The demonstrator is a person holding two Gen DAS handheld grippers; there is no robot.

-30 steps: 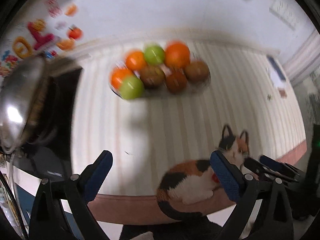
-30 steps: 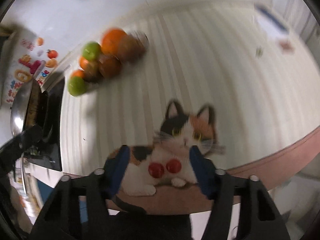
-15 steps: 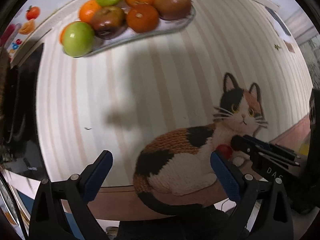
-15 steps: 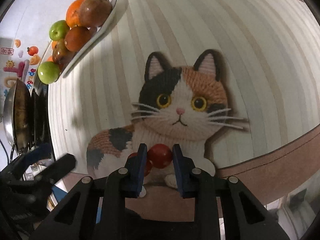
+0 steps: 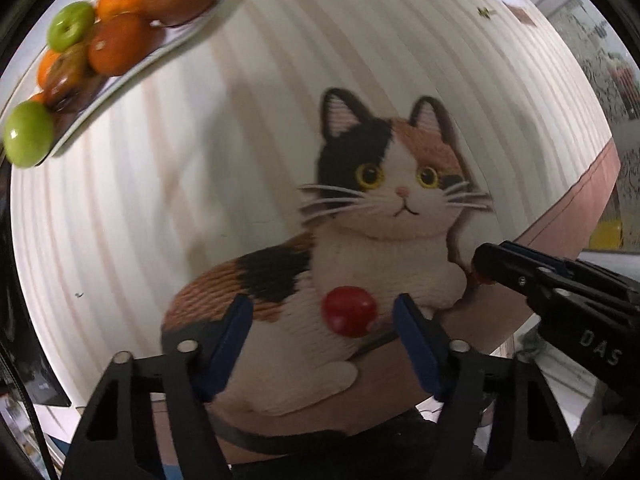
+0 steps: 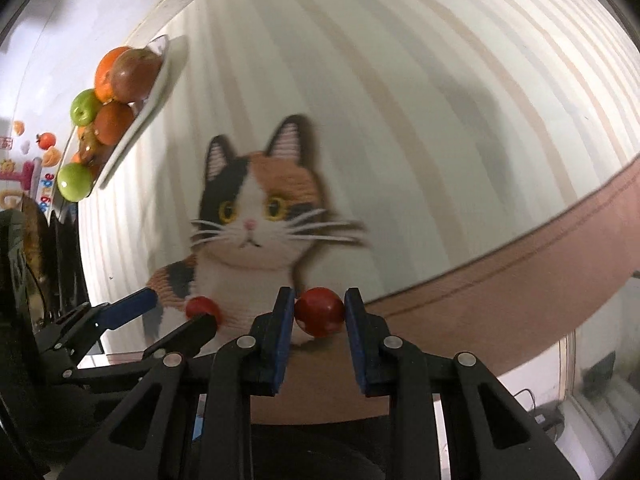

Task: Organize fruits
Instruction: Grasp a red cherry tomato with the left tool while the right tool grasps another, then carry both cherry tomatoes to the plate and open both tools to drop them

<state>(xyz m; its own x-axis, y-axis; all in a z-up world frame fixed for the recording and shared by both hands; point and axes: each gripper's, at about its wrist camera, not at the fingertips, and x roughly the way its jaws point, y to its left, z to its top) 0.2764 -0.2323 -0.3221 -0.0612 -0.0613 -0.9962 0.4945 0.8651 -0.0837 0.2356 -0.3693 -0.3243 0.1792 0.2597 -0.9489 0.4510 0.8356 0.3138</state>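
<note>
Pinching a cherry tomato (image 6: pixel 319 311), right hand-held gripper (image 6: pixel 319 314) fully clamped

Striped cat tablecloth (image 5: pixel 280 80), fruit plate (image 5: pixel 160 46), tomato (image 5: pixel 349 311)

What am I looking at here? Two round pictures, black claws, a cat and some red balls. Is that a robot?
No robot: a person holds a two-finger claw in each hand, each with a wide-angle camera looking along its fingers. One picture comes from each claw. The right gripper has shut on a small red fruit. The left gripper is closing around a second red fruit, not yet touching. Both lie on a striped mat printed with a cat. A plate of larger fruit sits farther back.
</note>
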